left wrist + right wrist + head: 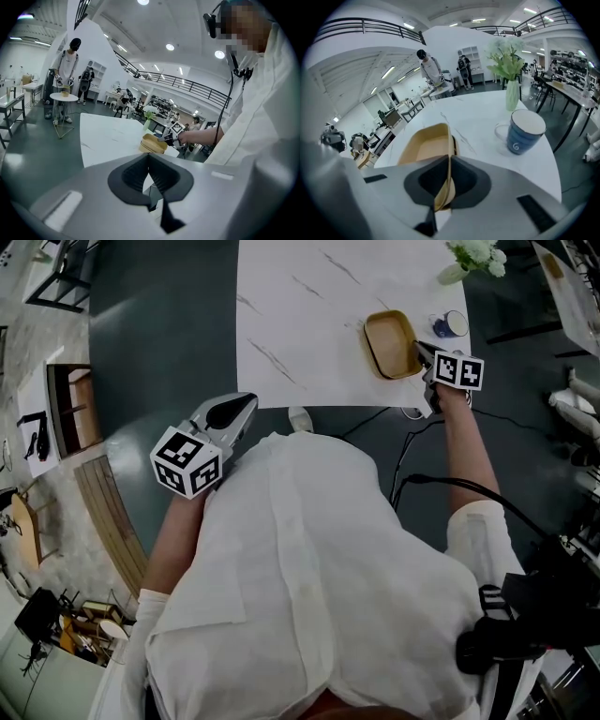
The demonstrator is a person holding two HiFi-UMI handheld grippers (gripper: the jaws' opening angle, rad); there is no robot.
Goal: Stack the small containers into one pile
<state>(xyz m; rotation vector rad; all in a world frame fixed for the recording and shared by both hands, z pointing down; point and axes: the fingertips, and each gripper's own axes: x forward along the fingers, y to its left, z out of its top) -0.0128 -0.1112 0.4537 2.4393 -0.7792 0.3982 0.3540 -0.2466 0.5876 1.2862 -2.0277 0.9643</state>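
White marble-veined tabletop (pixel 309 324) bears our shallow tan rectangular container (pixel 391 343) near its right edge, its rim pinched by our right gripper (pixel 421 350), while our left gripper (pixel 247 409) hovers closed, empty, off the table.

My left hand-held gripper (pixel 149 164) has its dark jaws pressed together, with nothing between them. Past them lies the white worktop (pixel 105 138), and a tan container (pixel 153 144) sits near its right edge. My right hand-held gripper (pixel 165 138) meets the container's right rim. A vase of flowers (pixel 147 123) stands just beyond.
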